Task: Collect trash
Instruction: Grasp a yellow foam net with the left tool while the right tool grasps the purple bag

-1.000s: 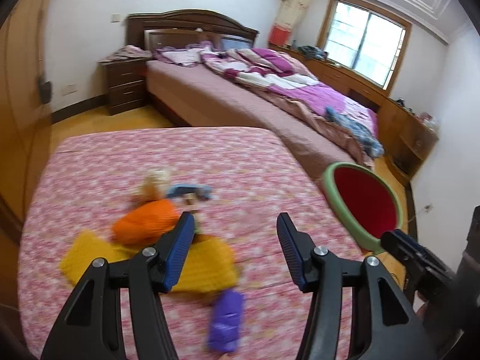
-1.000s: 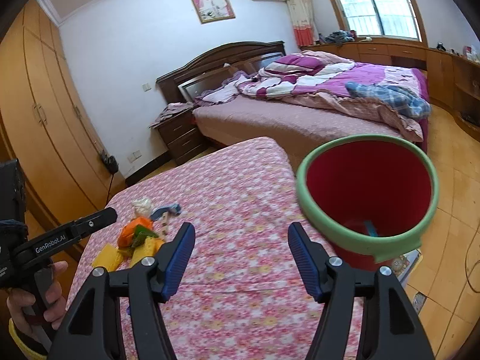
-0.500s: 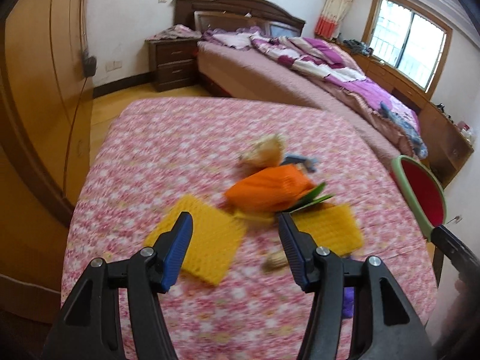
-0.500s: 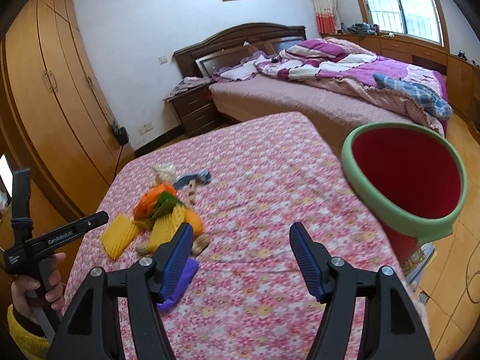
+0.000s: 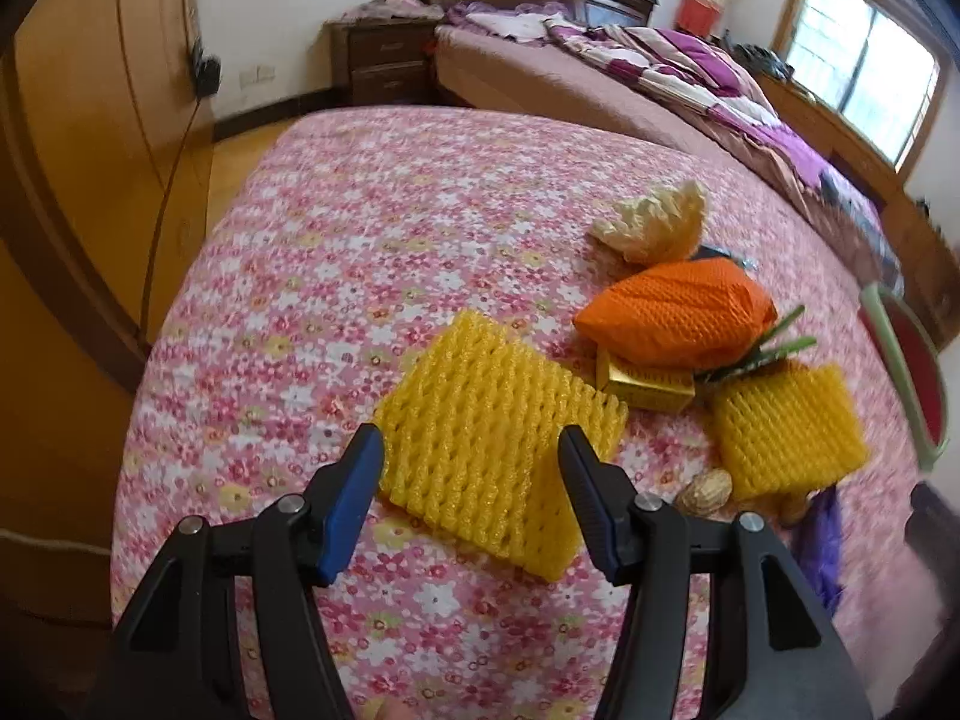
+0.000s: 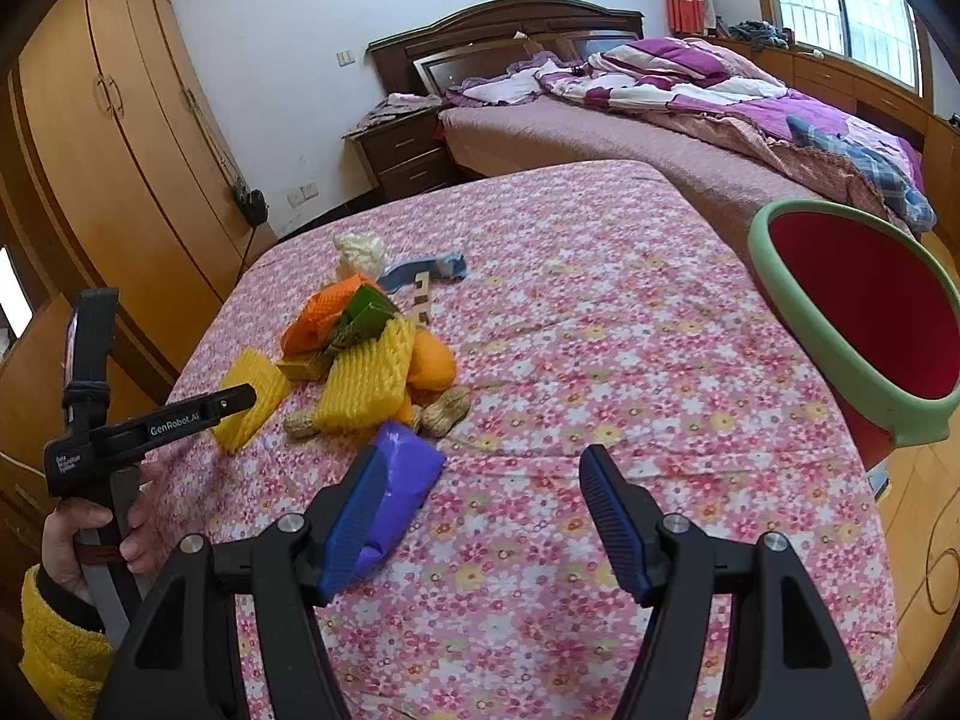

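Observation:
A heap of trash lies on the pink flowered bedspread (image 5: 360,228). My left gripper (image 5: 471,462) is open, its jaws on either side of the near edge of a yellow foam net (image 5: 492,420). Behind it lie an orange foam net (image 5: 678,312), a gold box (image 5: 648,384), a second yellow net (image 5: 786,426), a peanut (image 5: 705,489) and a cream wrapper (image 5: 654,222). My right gripper (image 6: 480,486) is open and empty above the bedspread (image 6: 600,330), next to a purple wrapper (image 6: 402,480). The red bin with a green rim (image 6: 864,312) stands at the bed's right edge.
A second bed with purple bedding (image 6: 690,96) stands behind, with a nightstand (image 6: 402,150) beside it. Wooden wardrobes (image 6: 120,138) line the left wall. An orange fruit (image 6: 429,360), peanuts (image 6: 444,411) and a blue strip (image 6: 426,270) also lie in the heap.
My left gripper has swung left and down onto the near yellow foam net. My right gripper has turned left, so the bin has slid to the right edge of its view.

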`<act>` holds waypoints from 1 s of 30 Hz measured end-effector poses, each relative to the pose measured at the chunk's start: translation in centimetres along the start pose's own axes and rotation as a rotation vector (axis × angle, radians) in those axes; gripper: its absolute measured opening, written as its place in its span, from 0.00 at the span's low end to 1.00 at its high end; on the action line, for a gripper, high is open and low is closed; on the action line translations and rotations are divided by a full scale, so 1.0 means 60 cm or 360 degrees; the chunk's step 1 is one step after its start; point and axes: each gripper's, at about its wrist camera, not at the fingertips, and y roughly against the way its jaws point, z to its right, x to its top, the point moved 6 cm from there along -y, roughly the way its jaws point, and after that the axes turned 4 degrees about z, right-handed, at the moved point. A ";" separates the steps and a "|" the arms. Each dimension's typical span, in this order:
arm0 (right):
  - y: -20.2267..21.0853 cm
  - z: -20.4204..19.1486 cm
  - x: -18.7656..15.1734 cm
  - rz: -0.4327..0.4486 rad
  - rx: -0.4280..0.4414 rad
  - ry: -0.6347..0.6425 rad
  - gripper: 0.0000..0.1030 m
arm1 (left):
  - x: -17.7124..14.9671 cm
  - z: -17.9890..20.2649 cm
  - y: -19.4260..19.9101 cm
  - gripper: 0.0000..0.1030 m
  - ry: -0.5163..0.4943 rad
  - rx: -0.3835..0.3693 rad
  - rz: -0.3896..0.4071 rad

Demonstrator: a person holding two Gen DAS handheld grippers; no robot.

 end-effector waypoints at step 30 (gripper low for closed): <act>-0.067 -0.074 -0.052 -0.0210 0.0223 0.0119 0.48 | -0.048 0.074 0.101 0.20 0.0060 -0.0321 0.0151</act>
